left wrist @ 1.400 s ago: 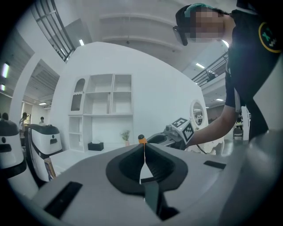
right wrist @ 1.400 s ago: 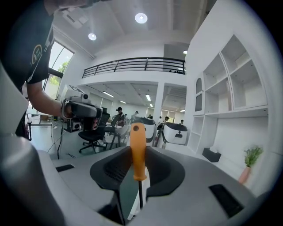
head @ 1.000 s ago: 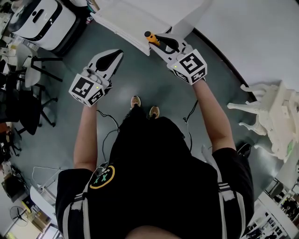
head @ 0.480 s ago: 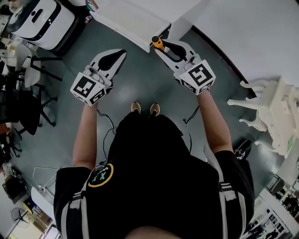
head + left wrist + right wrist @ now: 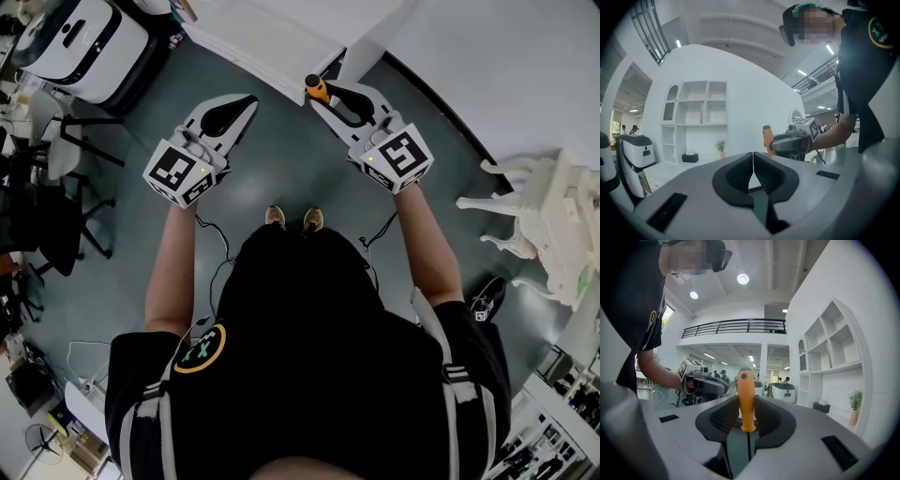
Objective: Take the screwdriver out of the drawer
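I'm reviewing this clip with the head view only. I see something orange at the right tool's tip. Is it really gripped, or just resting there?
Observer: Gripped. In the right gripper view, the right tool is closed from both sides on the orange grip of the screwdriver.
Operator: Which way does the metal end point?
Observer: Back toward the tool's body. The dark shaft runs down between the jaws, and the orange end sticks outward.
Operator: And the left tool?
Observer: In the left gripper view, the left tool has its jaws together with nothing between them.
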